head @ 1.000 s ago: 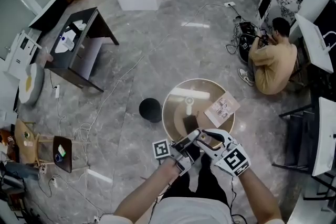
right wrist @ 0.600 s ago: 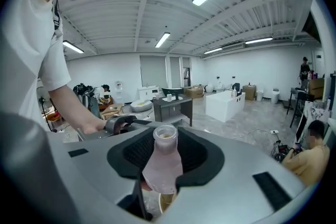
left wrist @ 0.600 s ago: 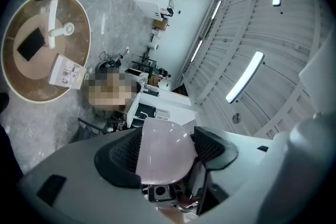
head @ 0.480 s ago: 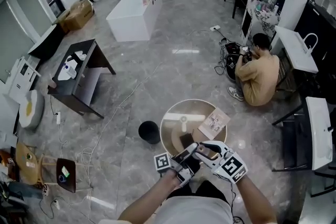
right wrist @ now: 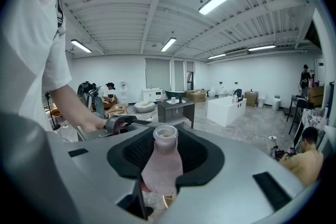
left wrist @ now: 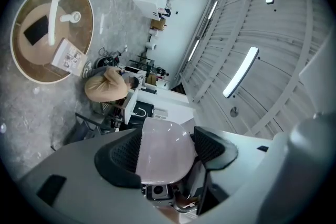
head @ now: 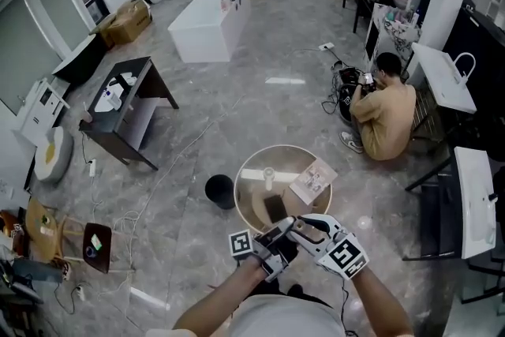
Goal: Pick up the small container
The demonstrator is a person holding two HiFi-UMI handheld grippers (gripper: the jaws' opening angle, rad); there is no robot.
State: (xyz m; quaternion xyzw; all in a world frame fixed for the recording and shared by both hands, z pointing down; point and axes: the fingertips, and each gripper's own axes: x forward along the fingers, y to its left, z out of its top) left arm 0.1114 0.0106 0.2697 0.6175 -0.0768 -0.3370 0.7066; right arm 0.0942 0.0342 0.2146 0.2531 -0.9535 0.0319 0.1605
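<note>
**Small container held off the table between both grippers**

At the bottom centre of the head view the two tools meet nose to nose. The left gripper (head: 281, 236) comes in from lower left and the right gripper (head: 304, 226) from lower right.

The small container (right wrist: 160, 164) is a pale pink, translucent bottle held between them, above the near edge of the round table (head: 239, 189) and not resting on it.

In the left gripper view its rounded broad end (left wrist: 164, 150) fills the gap, and the jaws are clamped on it from both sides, standing fairly wide. In the right gripper view the jaws are closed narrower on the body, with the neck and mouth rising above the pads.

Judging by its look, the bottle is thin plastic and light, with a smooth wall that could slide on the pads and give a little under pressure. The broad body is the better place to hold, not the narrow neck. The mouth seems uncapped, so keeping it upright would be wise.

Beyond the grippers, the table carries a dark flat rectangle (head: 274, 208), a booklet (head: 312, 179) and a small white cup (head: 268, 174).

A black bin (head: 219, 190) stands just left of the table. A seated person (head: 387, 121) is at mid right, a dark desk (head: 126, 105) at mid left and a white tub (head: 210, 24) near the top.
</note>
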